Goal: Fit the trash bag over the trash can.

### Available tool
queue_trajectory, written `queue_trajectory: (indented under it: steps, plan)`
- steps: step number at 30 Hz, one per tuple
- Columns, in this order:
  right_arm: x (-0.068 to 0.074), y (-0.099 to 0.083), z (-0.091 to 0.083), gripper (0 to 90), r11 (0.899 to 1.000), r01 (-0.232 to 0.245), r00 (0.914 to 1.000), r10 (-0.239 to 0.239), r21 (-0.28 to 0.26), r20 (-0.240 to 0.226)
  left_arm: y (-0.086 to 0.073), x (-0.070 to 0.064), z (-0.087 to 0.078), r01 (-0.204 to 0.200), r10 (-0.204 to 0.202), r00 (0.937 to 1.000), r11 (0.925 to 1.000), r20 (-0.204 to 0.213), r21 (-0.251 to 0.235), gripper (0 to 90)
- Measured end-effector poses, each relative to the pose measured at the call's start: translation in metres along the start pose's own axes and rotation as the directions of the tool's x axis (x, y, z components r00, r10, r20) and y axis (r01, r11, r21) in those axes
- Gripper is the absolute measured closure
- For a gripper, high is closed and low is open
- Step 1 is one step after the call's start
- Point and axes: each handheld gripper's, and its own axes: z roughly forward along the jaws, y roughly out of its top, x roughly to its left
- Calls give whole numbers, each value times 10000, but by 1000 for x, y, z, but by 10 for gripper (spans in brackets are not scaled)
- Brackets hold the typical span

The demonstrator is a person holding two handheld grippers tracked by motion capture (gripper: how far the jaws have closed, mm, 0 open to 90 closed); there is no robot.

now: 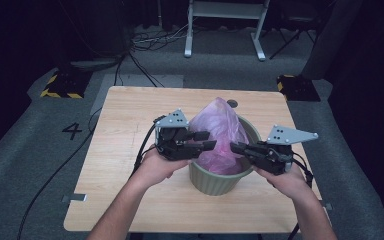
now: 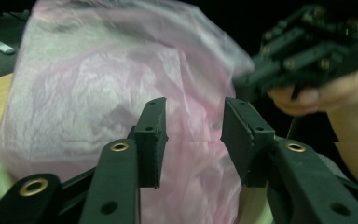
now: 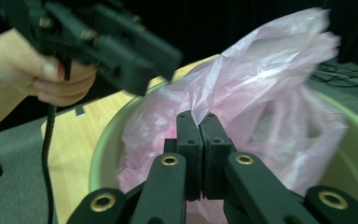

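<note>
A pink plastic bag [image 1: 219, 127] stands puffed up inside a pale green ribbed bin [image 1: 215, 181] on the wooden table [image 1: 130, 120]. My left gripper [image 1: 211, 140] is at the bag's left side, over the bin's rim. In the left gripper view it [image 2: 194, 103] is open, with the bag [image 2: 98, 84] just beyond its jaws. My right gripper [image 1: 233, 147] reaches in from the right. In the right gripper view it [image 3: 199, 119] is shut on a fold of the bag [image 3: 270, 70], inside the bin's rim [image 3: 100, 149].
The bin stands right of the table's centre, near the front edge. A small dark disc [image 1: 232, 103] lies on the table behind it. On the floor are cables [image 1: 150, 40], two yellow-and-black bases [image 1: 60, 86] and a white desk frame [image 1: 225, 25] at the back.
</note>
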Motion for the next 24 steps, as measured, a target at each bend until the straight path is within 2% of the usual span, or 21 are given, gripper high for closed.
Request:
queue_trajectory:
  steps: [5, 10, 11, 14, 16, 20, 22, 24]
  plan:
    - [7, 1, 10, 878, 9988, 334, 9994, -333, 359, -32, 6, 0, 7, 273, -273, 9996, 9992, 5, -286, 593]
    - [9, 1, 15, 872, 9978, 385, 9992, -380, 540, -104, 10, 0, 11, 288, -293, 9994, 9992, -175, -289, 597]
    - [9, 1, 16, 872, 9975, 399, 9992, -394, 584, -105, 11, -1, 12, 178, -187, 9992, 9995, -350, -250, 597]
    - [9, 1, 17, 869, 9972, 409, 9991, -404, 626, -94, 13, -2, 12, 16, -30, 9989, 9996, -477, -283, 599]
    - [9, 2, 17, 866, 9972, 413, 9991, -408, 623, -100, 15, -4, 12, -227, 209, 9975, 9994, -676, -267, 599]
    - [9, 2, 19, 863, 9970, 396, 9992, -389, 671, -119, 17, -8, 14, -490, 468, 9962, 9984, -736, -274, 601]
    - [9, 1, 20, 861, 9970, 368, 9993, -360, 687, -126, 19, -10, 16, -767, 745, 9936, 9968, -848, -232, 611]
    - [9, 1, 21, 860, 9969, 357, 9993, -349, 701, -125, 21, -11, 17, -781, 763, 9945, 9967, -717, -223, 611]
